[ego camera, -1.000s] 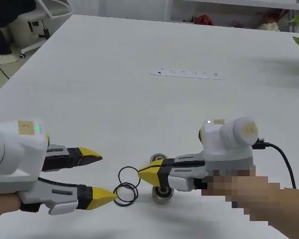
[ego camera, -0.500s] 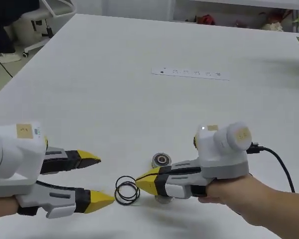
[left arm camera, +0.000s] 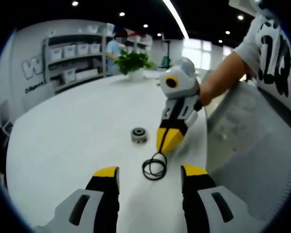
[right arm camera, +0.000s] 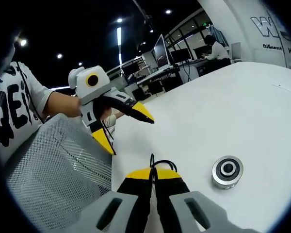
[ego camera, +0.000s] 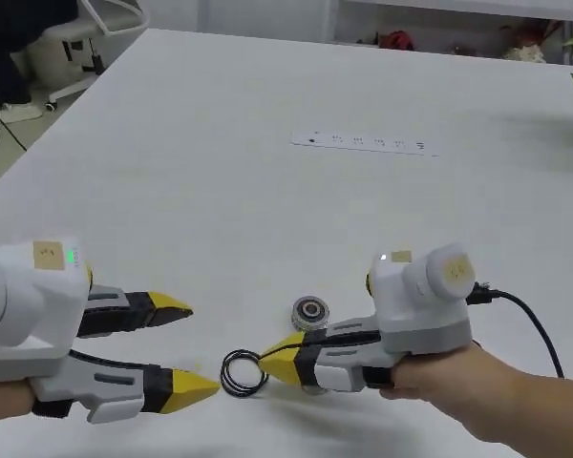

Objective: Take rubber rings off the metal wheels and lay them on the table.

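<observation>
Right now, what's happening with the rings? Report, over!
Left gripper open, hovering near the rings. Right gripper shut, pinching a rubber ring low at the table. Metal wheel just beyond. Nothing blocking.

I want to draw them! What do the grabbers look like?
The left gripper and right gripper have white-and-grey bodies and pointed black fingers with yellow tips. A black cable trails from the right one; a green light glows on the left.

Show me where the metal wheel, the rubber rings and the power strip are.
metal wheel (ego camera: 310, 311), head view, its centre hub.
rubber rings (ego camera: 224, 372), head view, left arc of the loops.
power strip (ego camera: 363, 143), head view, its middle.
</observation>
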`<state>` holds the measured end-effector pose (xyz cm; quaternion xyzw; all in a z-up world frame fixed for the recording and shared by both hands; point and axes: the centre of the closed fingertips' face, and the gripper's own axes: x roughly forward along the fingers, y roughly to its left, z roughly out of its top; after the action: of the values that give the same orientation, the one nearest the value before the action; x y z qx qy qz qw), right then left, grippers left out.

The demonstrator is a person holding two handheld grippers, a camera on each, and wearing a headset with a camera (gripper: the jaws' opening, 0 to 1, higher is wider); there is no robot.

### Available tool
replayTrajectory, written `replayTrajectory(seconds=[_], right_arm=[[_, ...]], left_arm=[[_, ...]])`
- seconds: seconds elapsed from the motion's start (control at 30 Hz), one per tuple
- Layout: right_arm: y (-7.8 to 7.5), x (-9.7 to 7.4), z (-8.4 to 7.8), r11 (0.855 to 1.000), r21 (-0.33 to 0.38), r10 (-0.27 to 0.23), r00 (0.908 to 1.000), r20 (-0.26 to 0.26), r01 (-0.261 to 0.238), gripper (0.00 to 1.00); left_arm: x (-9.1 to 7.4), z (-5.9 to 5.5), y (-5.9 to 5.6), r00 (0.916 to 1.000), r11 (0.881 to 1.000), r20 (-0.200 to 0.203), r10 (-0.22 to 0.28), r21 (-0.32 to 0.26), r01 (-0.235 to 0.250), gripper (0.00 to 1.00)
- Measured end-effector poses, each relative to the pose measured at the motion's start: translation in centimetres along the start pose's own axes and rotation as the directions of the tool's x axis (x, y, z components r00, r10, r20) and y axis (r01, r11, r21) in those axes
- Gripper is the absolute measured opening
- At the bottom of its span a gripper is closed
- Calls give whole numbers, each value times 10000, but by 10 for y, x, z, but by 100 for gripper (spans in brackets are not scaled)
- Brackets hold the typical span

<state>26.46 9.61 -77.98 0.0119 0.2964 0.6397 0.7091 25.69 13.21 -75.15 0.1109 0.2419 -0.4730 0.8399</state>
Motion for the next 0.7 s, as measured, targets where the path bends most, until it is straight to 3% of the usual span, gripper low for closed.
replayTrajectory(seconds=[0.7], right_arm=[[-6, -6, 6, 9990, -286, -341, 9992, 204, 347, 13]], left_arm=[[-1, 2, 0, 10000, 10000, -17, -1, 51, 1, 52]])
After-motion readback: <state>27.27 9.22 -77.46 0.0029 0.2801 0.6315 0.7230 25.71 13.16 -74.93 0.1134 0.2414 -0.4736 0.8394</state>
